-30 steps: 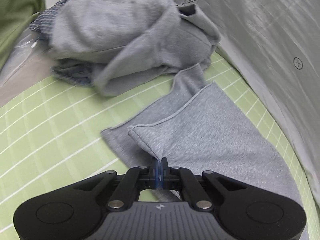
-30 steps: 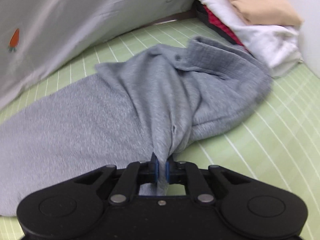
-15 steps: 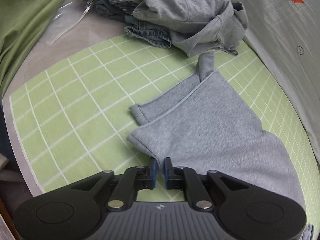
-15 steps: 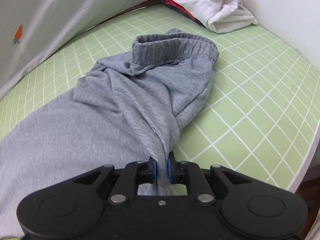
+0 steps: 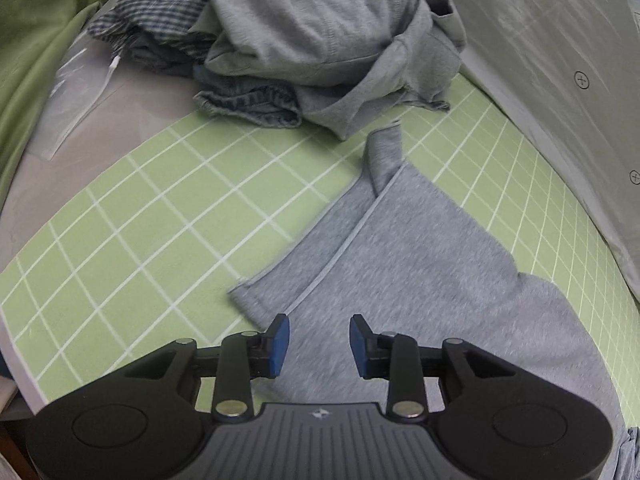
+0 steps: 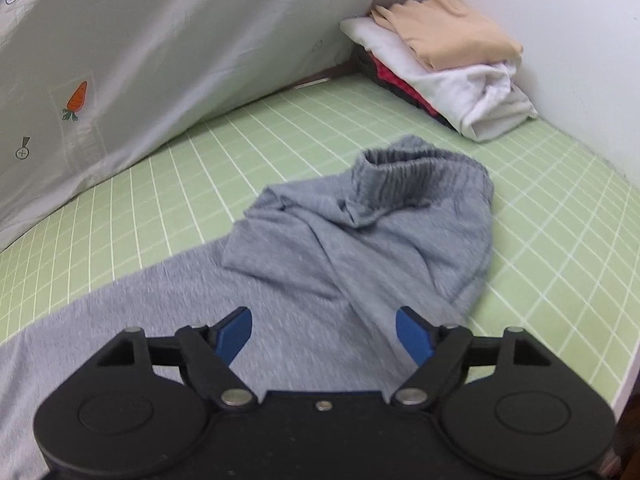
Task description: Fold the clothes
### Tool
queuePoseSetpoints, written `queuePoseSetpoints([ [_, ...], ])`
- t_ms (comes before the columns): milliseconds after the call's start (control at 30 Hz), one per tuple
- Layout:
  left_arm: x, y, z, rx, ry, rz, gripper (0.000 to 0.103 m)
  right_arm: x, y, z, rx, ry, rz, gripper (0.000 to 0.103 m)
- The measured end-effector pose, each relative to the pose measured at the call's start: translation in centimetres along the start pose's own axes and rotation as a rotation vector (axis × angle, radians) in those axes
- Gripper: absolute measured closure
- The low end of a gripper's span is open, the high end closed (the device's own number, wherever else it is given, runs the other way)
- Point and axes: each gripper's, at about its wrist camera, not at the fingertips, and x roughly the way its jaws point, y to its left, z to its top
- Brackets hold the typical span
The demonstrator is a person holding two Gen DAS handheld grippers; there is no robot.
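Your left gripper (image 5: 318, 338) hangs over the hem end of the grey sweatpants (image 5: 420, 280), its blue pads (image 5: 280, 344) apart and opening, with cloth lying below the gap but nothing pinched. Your right gripper (image 6: 324, 334) hangs over the waist end of the same sweatpants (image 6: 360, 248), its jaws spread wider and likewise opening, empty of cloth.

The garment lies stretched along the green gridded mat (image 5: 160, 216), running parallel to the mat's far edge.

Left wrist view only: the leg hems (image 5: 260, 292) lie flat near the mat's near edge, one leg on the other, with a narrow strip of cloth (image 5: 384, 152) folded up toward the far edge. At the mat's far left corner sits a heap of unfolded clothes (image 5: 320, 40), grey knit on top, a checked garment (image 5: 160, 8) and a denim piece (image 5: 252, 100) beneath. A clear plastic bag (image 5: 80, 92) lies on the bare grey surface beyond the mat's left edge, beside green fabric (image 5: 32, 40).

Right wrist view only: the ribbed elastic waistband (image 6: 400, 184) stands bunched and open, the upper part of the sweatpants rumpled in folds. At the mat's far right corner rests a folded stack (image 6: 440, 68), beige on white over red and dark layers, against the white wall (image 6: 560, 40).

Both views: a pale grey sheet printed with carrots (image 6: 78, 98) borders the mat's far edge.
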Motion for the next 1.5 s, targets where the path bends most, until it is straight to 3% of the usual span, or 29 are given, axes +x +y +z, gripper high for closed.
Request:
queuePoseSetpoints([
  [133,-1.6,-3.1,-0.3,0.068,-0.047,-0.007,0.054,1.0,-1.4,2.1,-0.036,-0.043,-0.003,0.022],
  [300,-4.0,-7.8,-2.9,0.100,-0.076,-0.029,0.046,3.3,-4.9,4.9,-0.156,-0.099,-0.031,0.024],
  [433,-6.2,-12.4,-5.8,0.147,-0.117,-0.066,0.028,6.1,-8.6,7.0,-0.281,-0.093,-0.044,0.023],
  [667,-6.7,-20.8,-11.6,0.204,-0.096,-0.081,0.026,10.6,-12.0,9.6,-0.519,-0.041,0.106,0.011],
  [867,-7.1,-26.7,-16.2,0.237,-0.051,-0.097,0.026,16.4,-15.2,13.1,-0.459,0.098,0.328,0.007],
  [933,-7.2,-28.0,-17.0,0.271,-0.045,-0.074,0.026,17.5,-16.1,13.8,-0.410,0.151,0.441,0.024],
  [1000,-7.1,-28.9,-17.4,0.287,-0.034,-0.050,0.026,17.0,-17.2,14.3,-0.363,0.144,0.474,0.059],
  [1033,-7.0,-29.3,-17.3,0.292,-0.024,-0.043,0.026,16.7,-17.8,14.5,-0.339,0.138,0.483,0.065],
  [1067,-6.8,-29.6,-17.3,0.296,-0.019,-0.037,0.026,16.4,-18.4,14.8,-0.315,0.131,0.493,0.088],
  [1100,-6.6,-30.0,-17.3,0.298,-0.016,-0.029,0.026,16.1,-19.0,15.0,-0.291,0.124,0.503,0.088],
  [1267,-5.9,-30.9,-17.5,0.325,0.003,-0.006,0.026,15.0,-26.0,15.4,-0.103,0.101,0.177,0.086],
  [1333,-5.7,-30.8,-17.6,0.343,0.014,-0.002,0.026,15.0,-27.7,14.6,-0.081,0.104,0.134,0.079],
  [1433,-5.7,-30.4,-17.5,0.350,0.018,0.008,0.026,14.1,-27.1,14.1,-0.131,0.092,0.077,0.070],
  [1500,-6.1,-29.8,-17.2,0.345,0.010,0.007,0.025,13.6,-26.4,14.0,-0.162,0.065,-0.007,0.047],
])
